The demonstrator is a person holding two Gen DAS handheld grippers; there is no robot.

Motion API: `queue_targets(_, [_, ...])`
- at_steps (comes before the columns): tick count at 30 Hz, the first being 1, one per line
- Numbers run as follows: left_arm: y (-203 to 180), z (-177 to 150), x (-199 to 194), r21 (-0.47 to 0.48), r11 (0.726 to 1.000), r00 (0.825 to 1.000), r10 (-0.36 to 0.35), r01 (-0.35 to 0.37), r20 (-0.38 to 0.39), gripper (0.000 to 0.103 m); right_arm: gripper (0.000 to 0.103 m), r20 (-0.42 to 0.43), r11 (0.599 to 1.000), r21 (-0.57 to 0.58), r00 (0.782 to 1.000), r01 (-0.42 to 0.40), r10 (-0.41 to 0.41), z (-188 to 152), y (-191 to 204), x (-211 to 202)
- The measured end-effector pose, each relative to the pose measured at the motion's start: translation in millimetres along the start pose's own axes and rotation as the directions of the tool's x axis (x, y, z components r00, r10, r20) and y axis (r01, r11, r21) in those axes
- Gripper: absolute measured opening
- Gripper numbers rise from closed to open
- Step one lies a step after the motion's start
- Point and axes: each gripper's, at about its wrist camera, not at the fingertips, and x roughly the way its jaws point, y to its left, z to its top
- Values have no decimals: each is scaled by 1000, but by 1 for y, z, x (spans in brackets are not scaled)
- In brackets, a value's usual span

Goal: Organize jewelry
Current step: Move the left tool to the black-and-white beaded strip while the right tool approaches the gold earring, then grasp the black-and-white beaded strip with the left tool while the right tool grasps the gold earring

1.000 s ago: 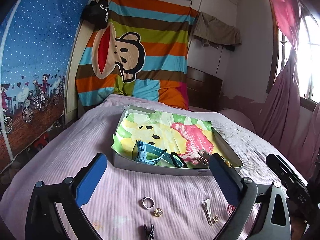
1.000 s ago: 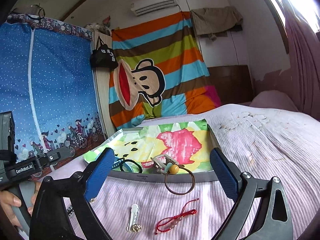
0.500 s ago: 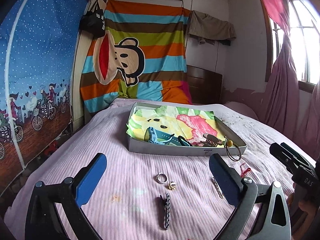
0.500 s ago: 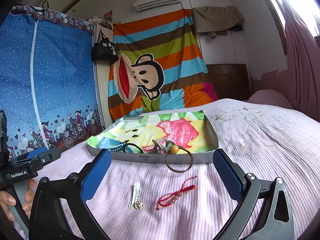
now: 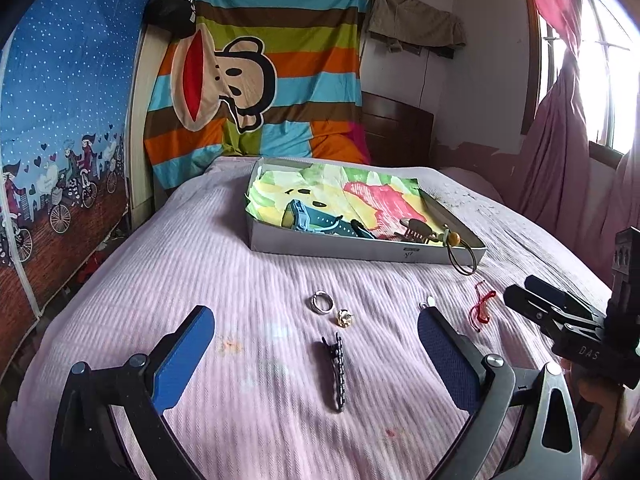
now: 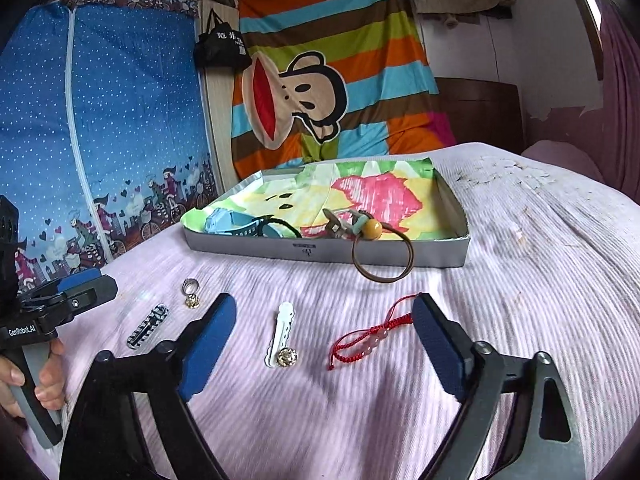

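Both claws have drawn back from the tray since a second ago, so more loose pieces on the bed now show. Left claw (image 5: pixel 316 336) is spread wide and empty over the black hair clip (image 5: pixel 337 372), with the silver ring (image 5: pixel 322 303) and a small gold stud (image 5: pixel 345 317) just beyond at 12 o'clock. Right claw (image 6: pixel 324 324) is likewise wide apart and empty, framing the white clip (image 6: pixel 280 334) and, at 3 o'clock of it, the red cord bracelet (image 6: pixel 370 336). The tray (image 6: pixel 328 251) lies further up the bed (image 6: pixel 520 280) at 12 o'clock, holding a blue watch (image 6: pixel 236 224); a brown hair tie (image 6: pixel 382 258) droops over its front wall. My worry: the soft ribbed cover lets small pieces sink, so a pinch may snag fabric or flick the ring away, and the hair tie could slide off if the tray is nudged.
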Motion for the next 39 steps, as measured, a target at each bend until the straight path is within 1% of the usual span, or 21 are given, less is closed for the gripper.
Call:
queue_targets(1, [0,-1,1,4,1000,1000,-12,12,-14,96,72,-16,1000,-3,1000,-8,8,-1,2,3])
queue_targets(3, [-1,-5,3,13,999,998,-41,42,-42,91,68,-44,1000,-7,999,-29,29,-5,3,8])
queue_targets(6, [-4,-11,7,26,995,991,-93,96,-91,78,56,-74,998,-12,996,-55,54,-8,4,14])
queue_targets(7, [-5,-13,9,29,994,989,-104,108,-106,73,51,-84,998,-13,995,-61,60,-7,5,16])
queue_targets(8, [-6,-15,11,33,992,986,-114,119,-119,70,48,-96,998,-11,993,-68,67,-9,5,19])
queue_targets(10, [-6,-17,13,34,991,982,-127,133,-140,62,42,-115,997,-11,990,-81,80,-10,6,22])
queue_targets(11, [-7,-18,15,32,990,980,-132,138,-150,61,40,-127,996,-11,988,-88,86,-12,7,25])
queue_targets(15, [-4,-21,25,13,990,972,-133,138,-193,47,39,-164,994,-17,981,-103,99,-16,9,32])
queue_targets(16, [-3,-22,27,6,991,970,-131,135,-203,44,37,-173,994,-20,979,-108,103,-18,10,34])
queue_targets(17, [-2,-22,29,1,991,969,-130,134,-209,43,34,-182,994,-23,978,-111,105,-19,12,36])
queue_targets(21, [0,-25,32,-8,992,967,-126,128,-222,36,32,-218,992,-37,970,-118,107,-22,16,44])
queue_targets(23, [0,-26,34,-8,992,965,-124,125,-231,34,27,-238,992,-42,965,-121,108,-24,18,49])
queue_targets(26, [0,-27,37,-9,993,963,-116,118,-243,29,23,-258,992,-39,960,-124,110,-25,18,55])
queue_targets(31, [3,-28,37,-22,993,962,-116,114,-247,19,22,-265,990,-22,956,-139,128,-26,17,60])
queue_targets(34, [4,-29,37,-29,993,961,-119,115,-248,14,14,-275,990,-20,953,-141,130,-26,18,65])
queue_targets(36, [3,-29,38,-27,993,962,-120,117,-246,12,13,-278,990,-23,952,-142,130,-26,19,66])
queue_targets(39, [2,-30,38,-20,992,963,-123,122,-239,12,13,-275,989,-29,953,-142,129,-26,21,66])
